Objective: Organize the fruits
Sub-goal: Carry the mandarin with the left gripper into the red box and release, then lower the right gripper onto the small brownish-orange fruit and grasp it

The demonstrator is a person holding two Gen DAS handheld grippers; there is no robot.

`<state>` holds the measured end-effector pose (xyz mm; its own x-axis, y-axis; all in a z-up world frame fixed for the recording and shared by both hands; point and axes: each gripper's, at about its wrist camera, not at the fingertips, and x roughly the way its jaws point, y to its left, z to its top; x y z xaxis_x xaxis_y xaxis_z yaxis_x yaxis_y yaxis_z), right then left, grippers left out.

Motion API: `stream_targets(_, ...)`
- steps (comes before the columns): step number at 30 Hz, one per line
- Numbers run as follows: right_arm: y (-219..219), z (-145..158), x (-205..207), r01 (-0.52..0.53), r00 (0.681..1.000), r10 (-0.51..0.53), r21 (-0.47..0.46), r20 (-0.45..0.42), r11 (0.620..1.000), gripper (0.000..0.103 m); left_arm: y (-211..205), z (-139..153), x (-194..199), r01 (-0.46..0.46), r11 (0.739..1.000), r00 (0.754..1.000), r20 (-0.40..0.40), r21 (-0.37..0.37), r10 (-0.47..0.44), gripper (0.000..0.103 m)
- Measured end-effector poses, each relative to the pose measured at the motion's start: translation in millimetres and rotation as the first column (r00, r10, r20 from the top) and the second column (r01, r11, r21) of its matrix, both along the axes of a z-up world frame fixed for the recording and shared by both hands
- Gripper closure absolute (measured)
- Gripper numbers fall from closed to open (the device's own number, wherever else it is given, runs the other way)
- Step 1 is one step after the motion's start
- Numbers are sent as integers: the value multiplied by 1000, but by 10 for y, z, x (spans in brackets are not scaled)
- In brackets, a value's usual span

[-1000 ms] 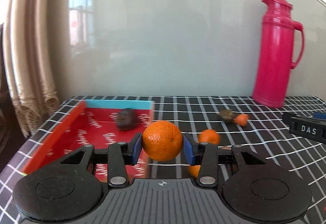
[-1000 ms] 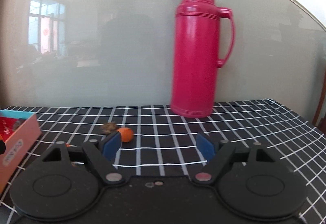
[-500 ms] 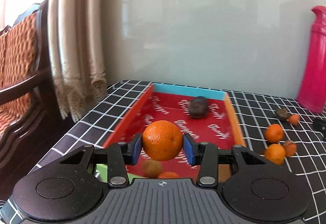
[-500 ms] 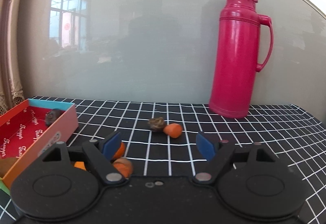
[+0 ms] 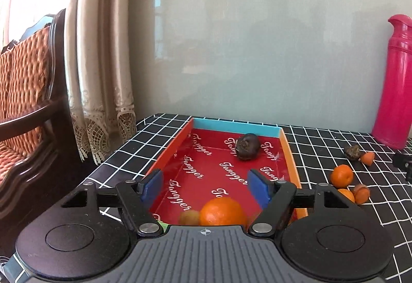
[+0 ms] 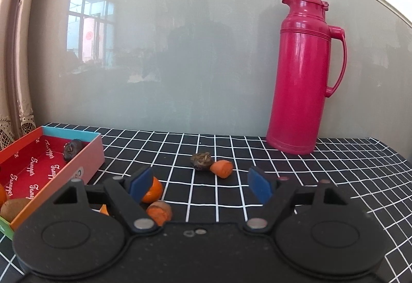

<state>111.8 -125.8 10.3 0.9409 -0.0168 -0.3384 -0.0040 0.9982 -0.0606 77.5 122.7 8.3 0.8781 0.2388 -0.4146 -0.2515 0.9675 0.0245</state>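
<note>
Now that the left gripper [image 5: 204, 186] is opening its jaws and the orange [image 5: 222, 211] has dropped into the red box [image 5: 289, 157], the right gripper [image 6: 199, 184], wide open and empty, can fetch more fruit.

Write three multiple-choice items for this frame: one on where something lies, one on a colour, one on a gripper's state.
1. Where does the large orange lie?
A. in the red box
B. beside the flask
C. on the chair

2. What colour is the flask?
A. green
B. pink
C. white

3. What is between the right gripper fingers?
A. a dark fruit
B. an orange
C. nothing

Key: 1 A, it sits on the floor of the red box, below the opening left gripper. 2 B, its whole body is pink. 3 C, only tablecloth shows between the spread blue pads.
</note>
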Motion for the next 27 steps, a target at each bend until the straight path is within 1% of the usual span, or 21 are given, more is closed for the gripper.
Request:
stream_targets(2,-34,15,-9,3,1000,-3,2,4,1000,22,-33,8,-7,7,1000,1000,2,-3,-7,29)
stream_targets(3,-54,24,-15,4,1000,-4,4,7,1000,22,-54,14,-20,9,1000,1000,6,-2,-9,24)
stream_targets(4,-69,30,-19,6,1000,-7,4,9,1000,22,-85,20,-40,10,1000,1000,12,8,-10,15)
stream_targets(6,-109,42,-26,11,1000,-12,5,11,1000,22,-140,35,-76,9,999,1000,29,32,-10,9)
stream_targets(14,-254,79,-62,31,999,-31,9,23,999,22,-239,50,-129,30,999,999,42,41,-32,9)
stream_targets(21,-403,94,-85,54,998,-54,8,28,999,22,-287,57,-173,28,999,998,48,37,-30,8)
stream_targets(27,-412,82,-94,47,999,-47,3,24,999,22,-304,51,-155,32,998,998,50,48,-35,6)
